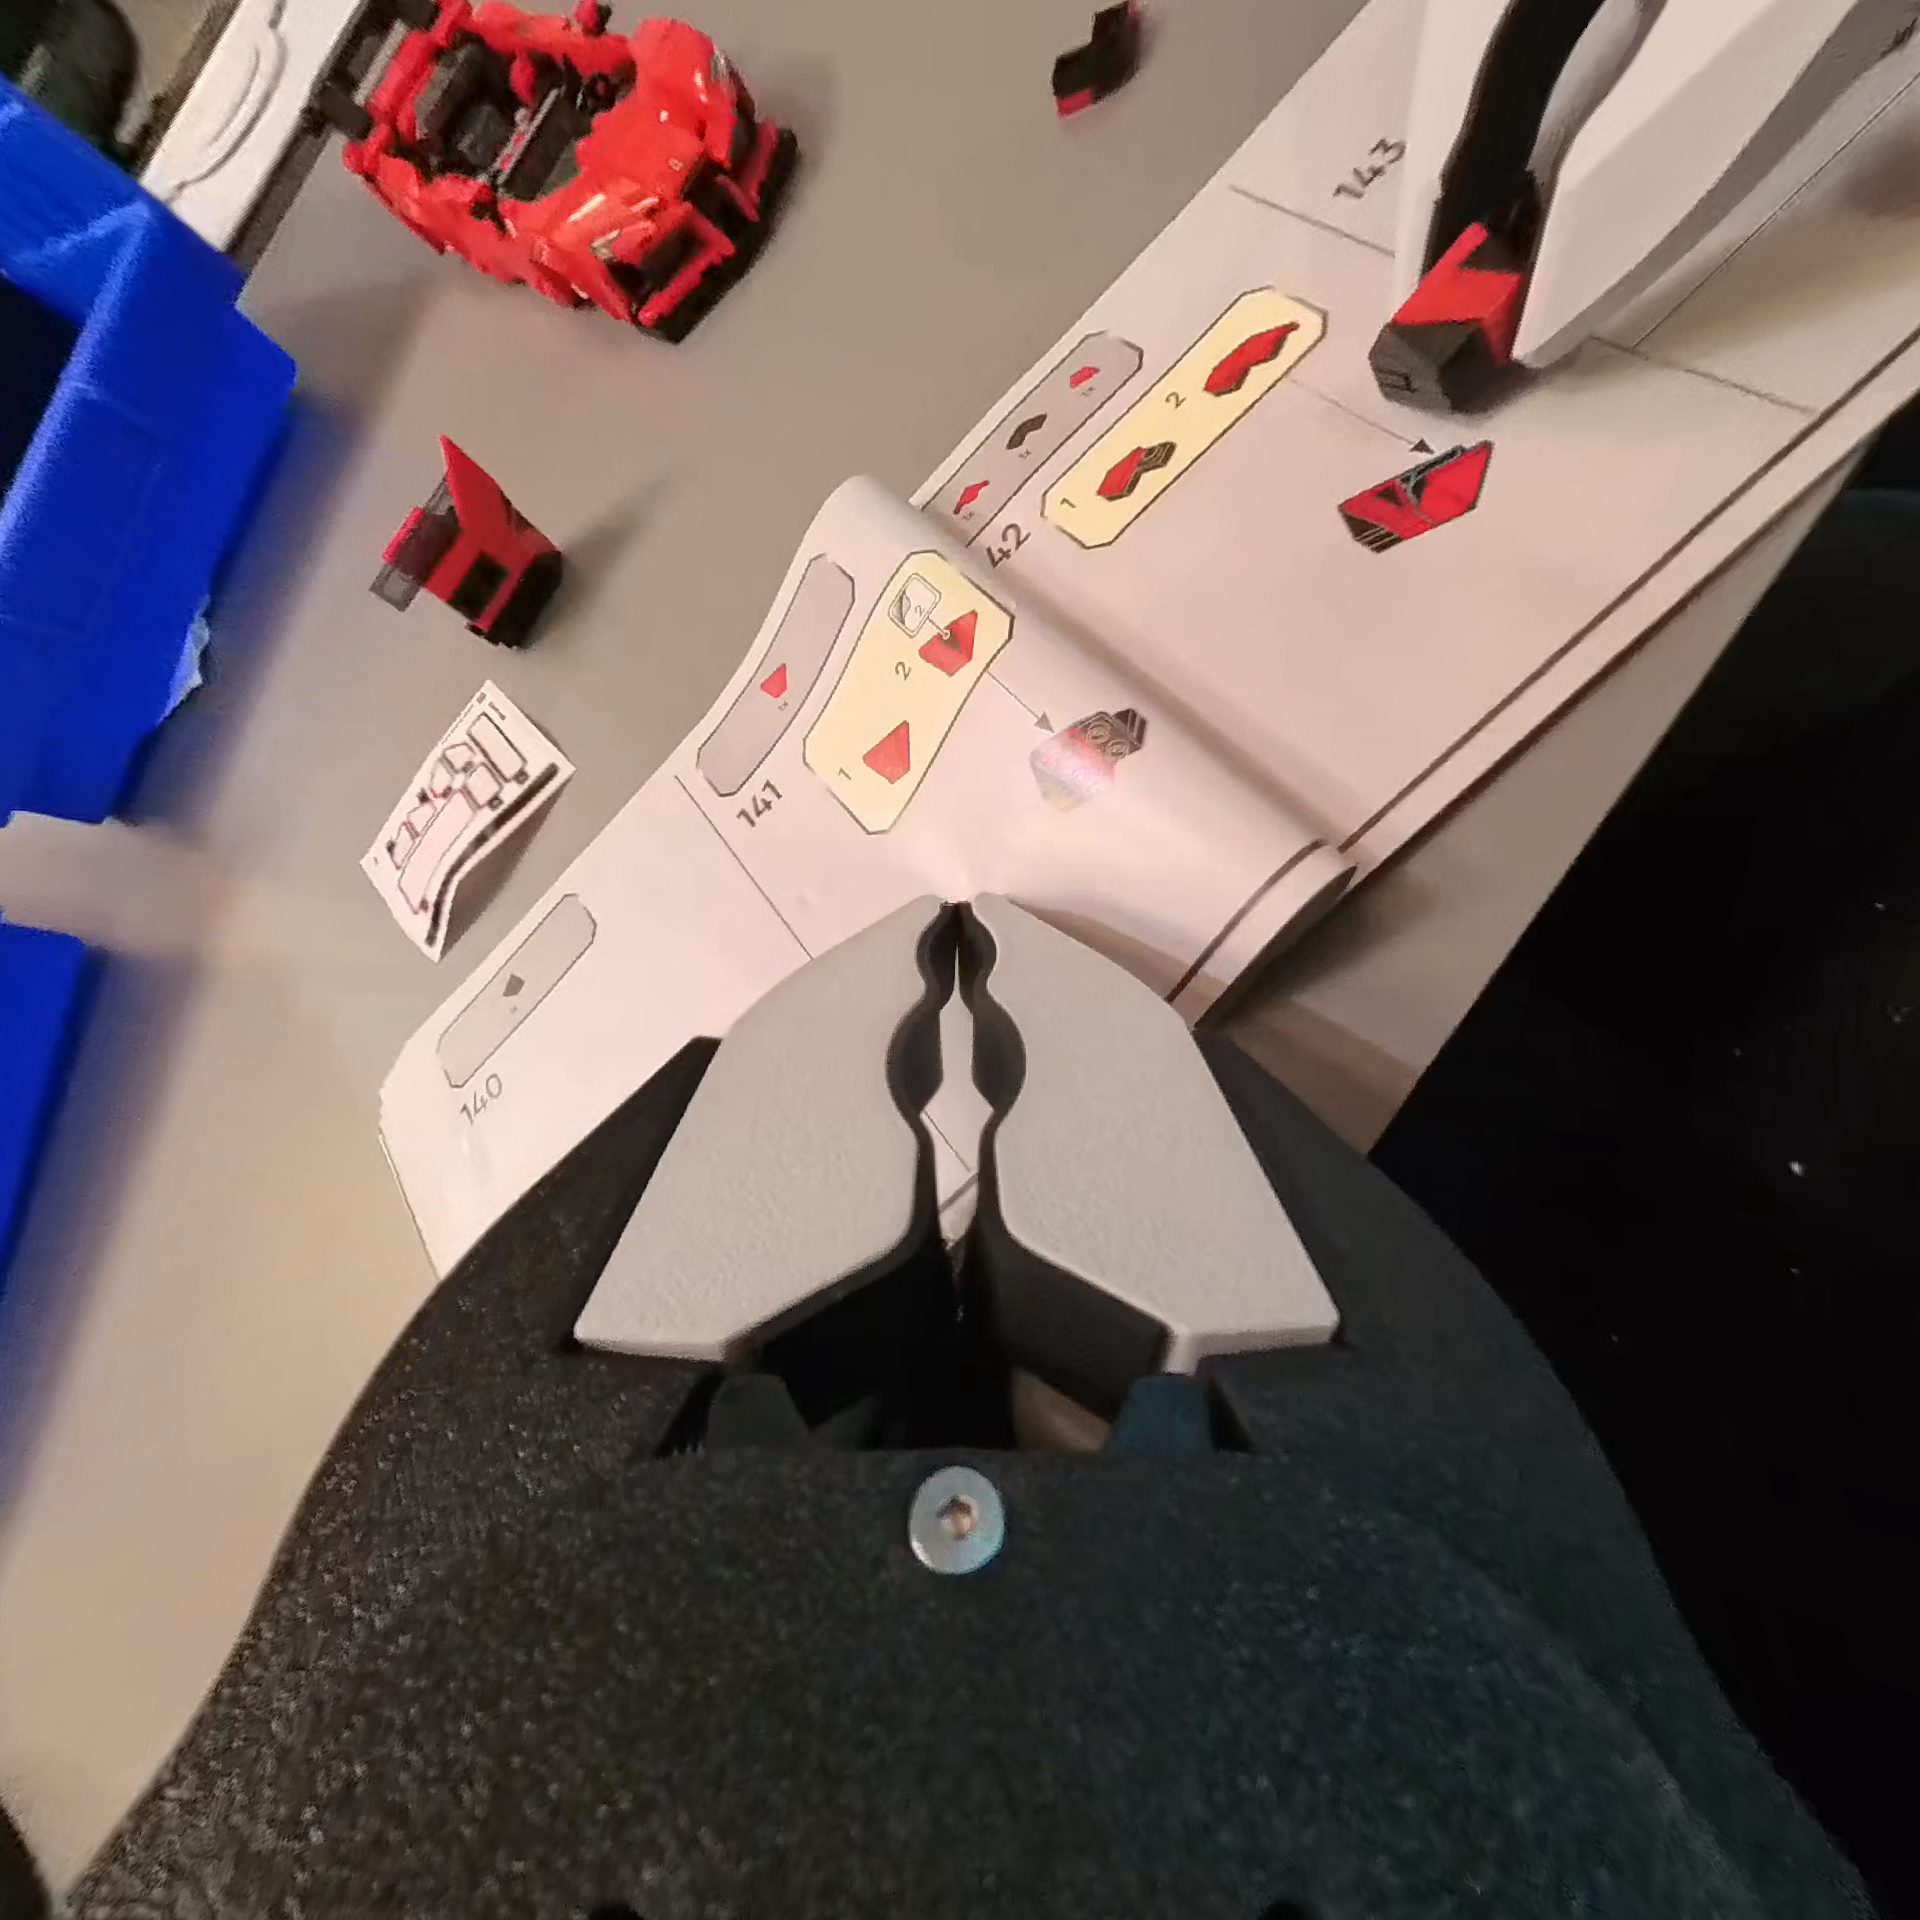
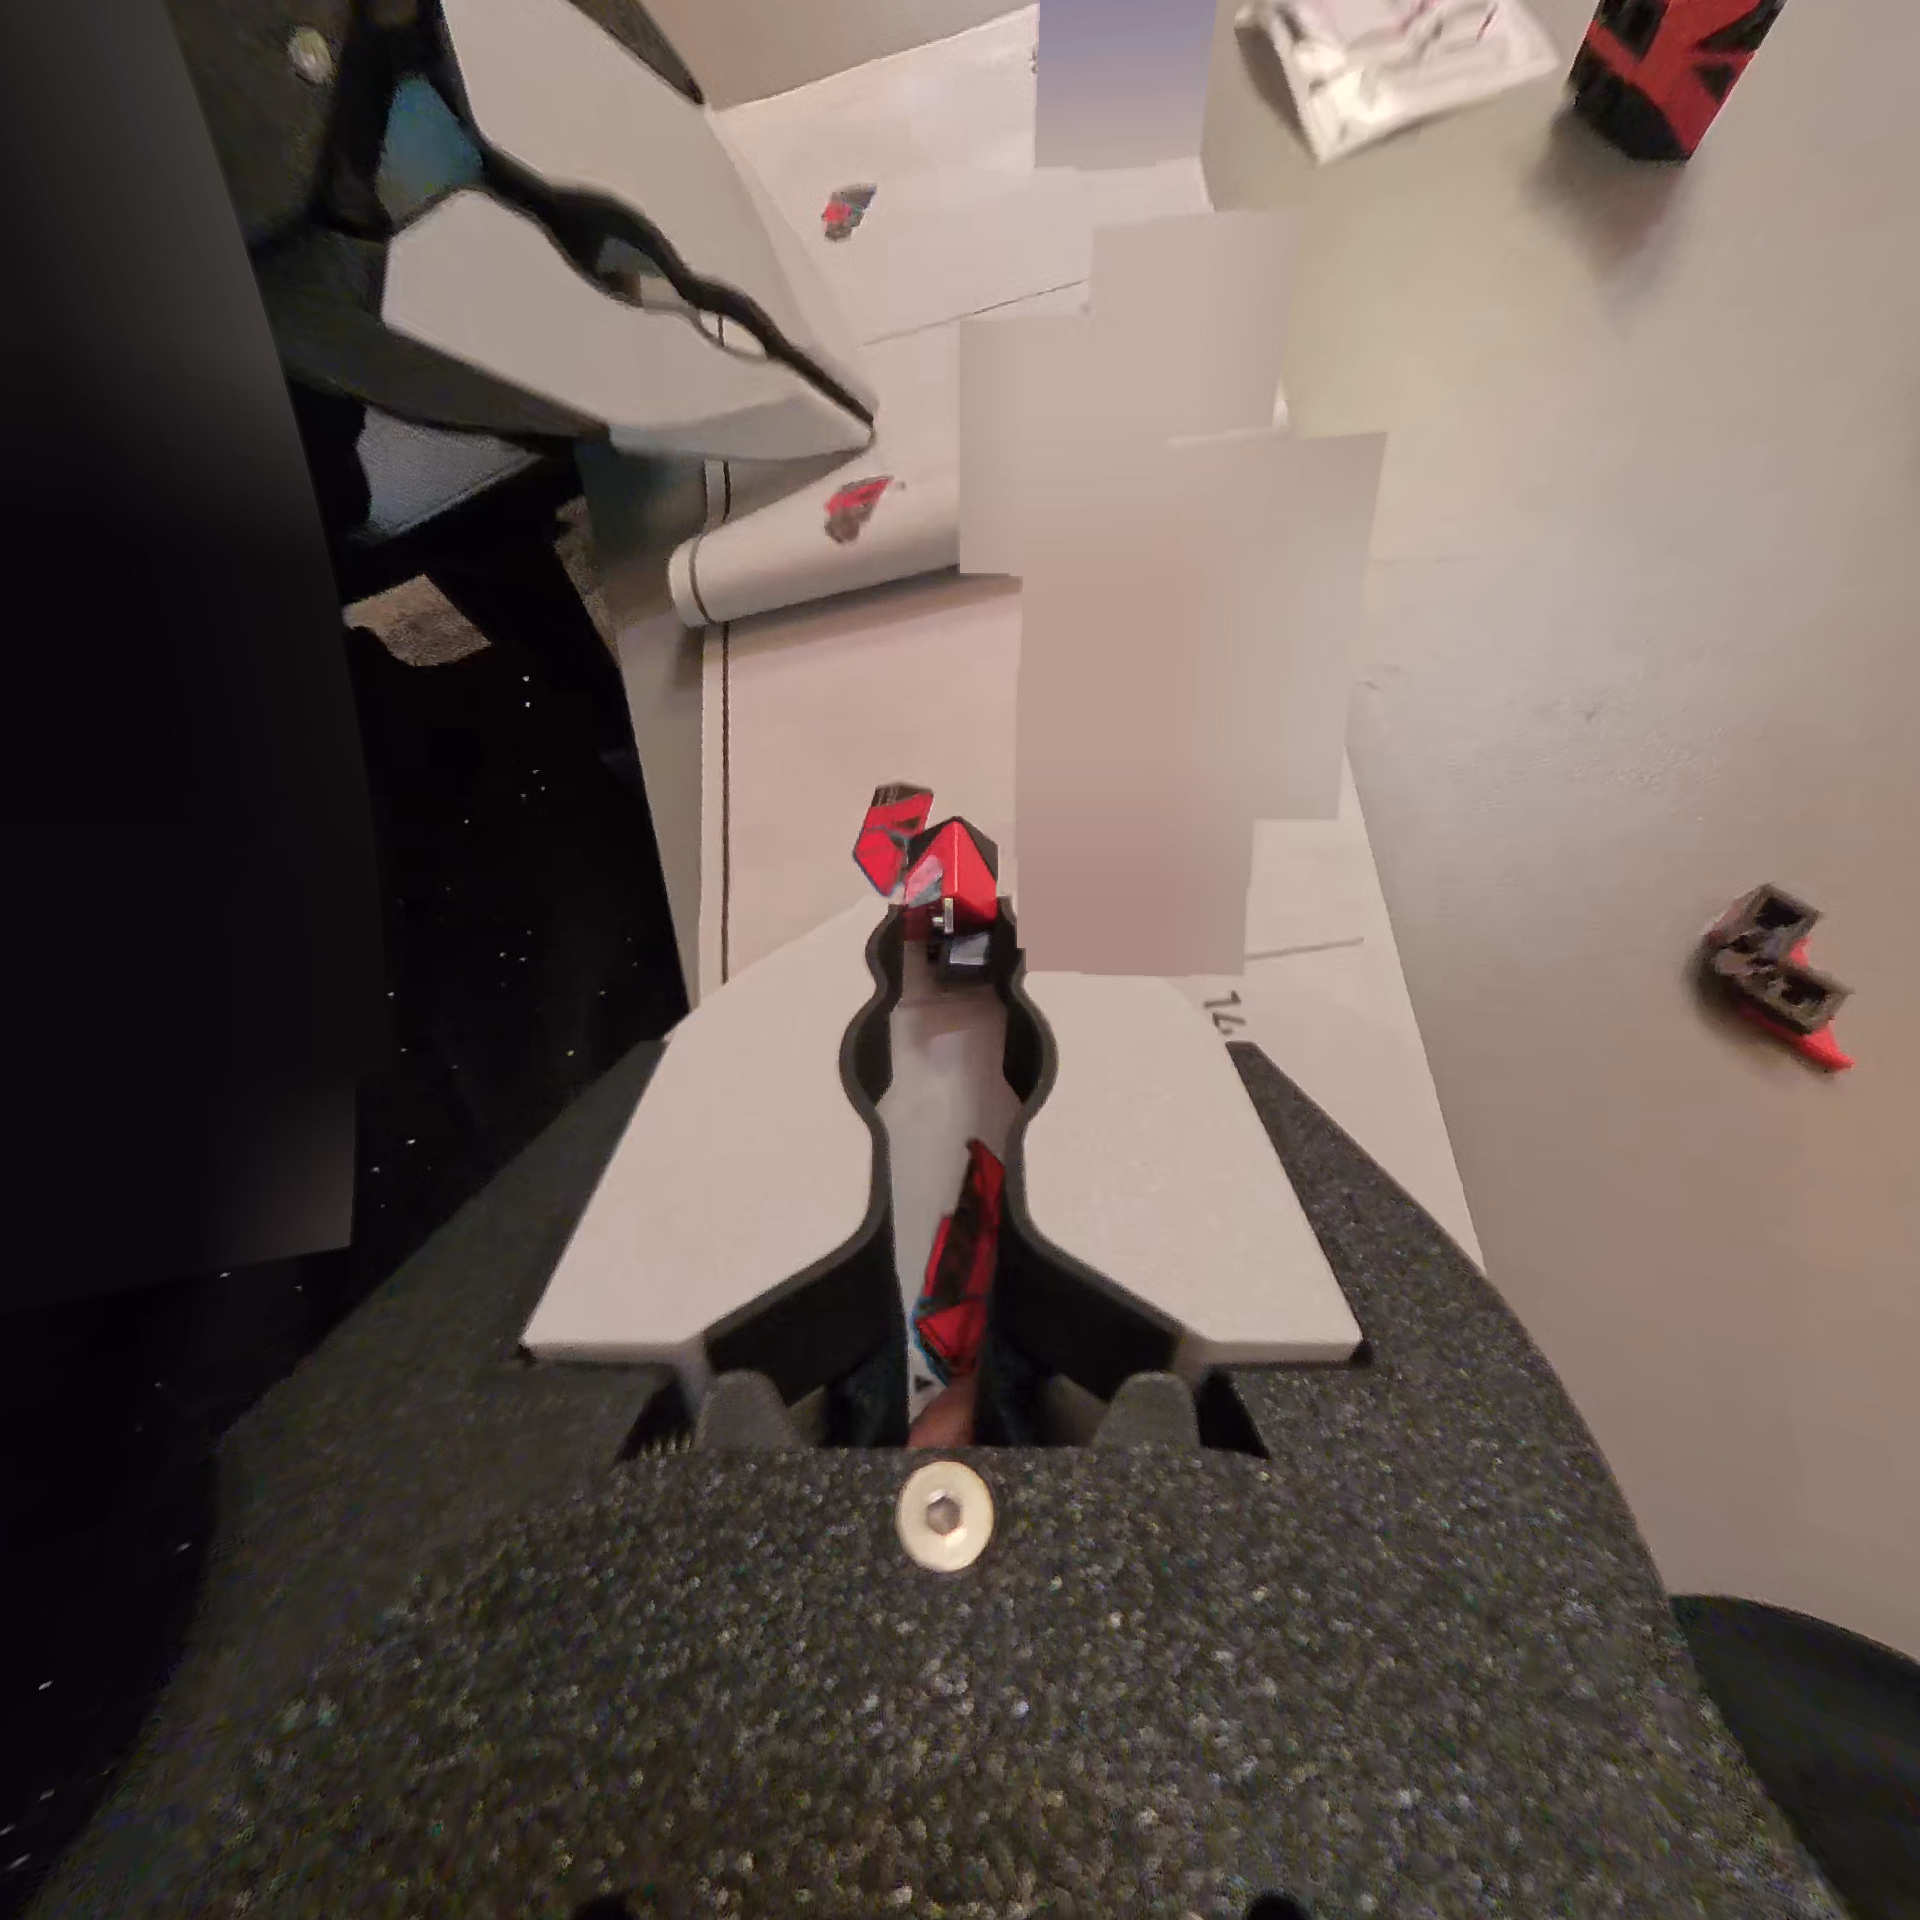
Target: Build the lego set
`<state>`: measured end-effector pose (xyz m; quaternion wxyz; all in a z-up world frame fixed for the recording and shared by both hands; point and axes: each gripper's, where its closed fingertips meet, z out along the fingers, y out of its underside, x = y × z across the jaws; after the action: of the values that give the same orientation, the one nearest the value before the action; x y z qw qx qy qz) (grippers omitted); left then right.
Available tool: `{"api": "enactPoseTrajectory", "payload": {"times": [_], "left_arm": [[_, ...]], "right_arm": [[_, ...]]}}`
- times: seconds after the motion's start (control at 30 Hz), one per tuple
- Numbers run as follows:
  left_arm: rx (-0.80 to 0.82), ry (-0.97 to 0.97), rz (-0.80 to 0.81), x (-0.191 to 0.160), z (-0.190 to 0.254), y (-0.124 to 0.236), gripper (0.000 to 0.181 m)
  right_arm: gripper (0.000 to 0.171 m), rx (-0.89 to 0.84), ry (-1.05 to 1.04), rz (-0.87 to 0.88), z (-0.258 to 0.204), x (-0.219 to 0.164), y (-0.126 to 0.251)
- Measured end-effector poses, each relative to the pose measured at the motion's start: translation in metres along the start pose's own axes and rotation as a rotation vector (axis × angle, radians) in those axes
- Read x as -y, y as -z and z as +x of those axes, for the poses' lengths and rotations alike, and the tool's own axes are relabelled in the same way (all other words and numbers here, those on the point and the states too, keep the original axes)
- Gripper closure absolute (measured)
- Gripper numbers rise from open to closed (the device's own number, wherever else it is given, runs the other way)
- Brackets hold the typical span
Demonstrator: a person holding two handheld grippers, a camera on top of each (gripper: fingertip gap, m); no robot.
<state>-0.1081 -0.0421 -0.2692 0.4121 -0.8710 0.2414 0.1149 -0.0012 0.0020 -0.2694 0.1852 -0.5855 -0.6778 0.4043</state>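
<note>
The open instruction booklet (image 1: 1195,644) lies along the table's near edge. My left gripper (image 1: 958,916) is shut with its tips pinching a page, which creases and bulges up around them. It also shows in the right wrist view (image 2: 857,421), with the page curled beneath it. My right gripper (image 2: 951,940) is shut on a small red and black brick assembly (image 2: 951,883) and holds it just over the booklet (image 2: 831,707). In the left wrist view the right gripper (image 1: 1496,312) stands at the top right with that assembly (image 1: 1444,322) at its tips.
A red car model (image 1: 561,156) stands at the far side of the grey table. A red and black sub-assembly (image 1: 473,551), a sticker sheet (image 1: 468,821) and a small black and red piece (image 1: 1096,57) lie loose. A blue bin (image 1: 104,520) is on the left. The grippers' ends are close to 12 cm from one another.
</note>
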Motion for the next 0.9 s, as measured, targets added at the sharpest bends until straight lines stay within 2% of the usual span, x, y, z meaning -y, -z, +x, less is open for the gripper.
{"api": "enactPoseTrajectory", "payload": {"times": [0.13,0.23,0.3,0.33,0.43,0.53,0.6,0.73,0.83,0.9], "left_arm": [[0.100,0.014,0.011,0.013,0.010,-0.007,0.181],[0.032,0.033,0.076,0.027,0.028,-0.008,0.181],[-0.004,0.033,0.107,0.029,0.032,-0.004,0.181],[-0.004,0.034,0.109,0.027,0.029,-0.002,0.174],[0.022,0.029,0.111,0.016,0.007,0.012,0.162],[0.088,0.109,0.143,0.002,-0.045,0.036,0.167],[0.009,0.157,0.173,-0.006,-0.061,0.043,0.172],[-0.268,0.150,0.206,-0.010,-0.038,0.036,0.174],[-0.270,0.149,0.056,-0.036,-0.033,0.020,0.179],[-0.273,0.201,0.052,-0.040,-0.033,0.022,0.179]], "right_arm": [[0.154,0.021,0.017,0.237,-0.004,0.042,0.019],[0.154,0.039,0.065,0.355,-0.014,0.065,0.027],[0.154,0.060,0.064,0.359,-0.021,0.067,0.027],[0.154,0.048,0.065,0.328,-0.021,0.064,0.027],[0.154,-0.042,0.112,0.270,-0.015,0.056,0.041],[0.154,-0.096,0.116,0.305,-0.014,0.063,0.063],[0.154,-0.074,0.096,0.358,-0.021,0.073,0.068],[0.155,0.135,-0.011,0.487,-0.052,0.092,0.047],[0.154,0.174,-0.093,0.427,-0.046,0.079,0.014],[0.154,0.146,-0.075,0.362,-0.033,0.065,-0.005]]}}
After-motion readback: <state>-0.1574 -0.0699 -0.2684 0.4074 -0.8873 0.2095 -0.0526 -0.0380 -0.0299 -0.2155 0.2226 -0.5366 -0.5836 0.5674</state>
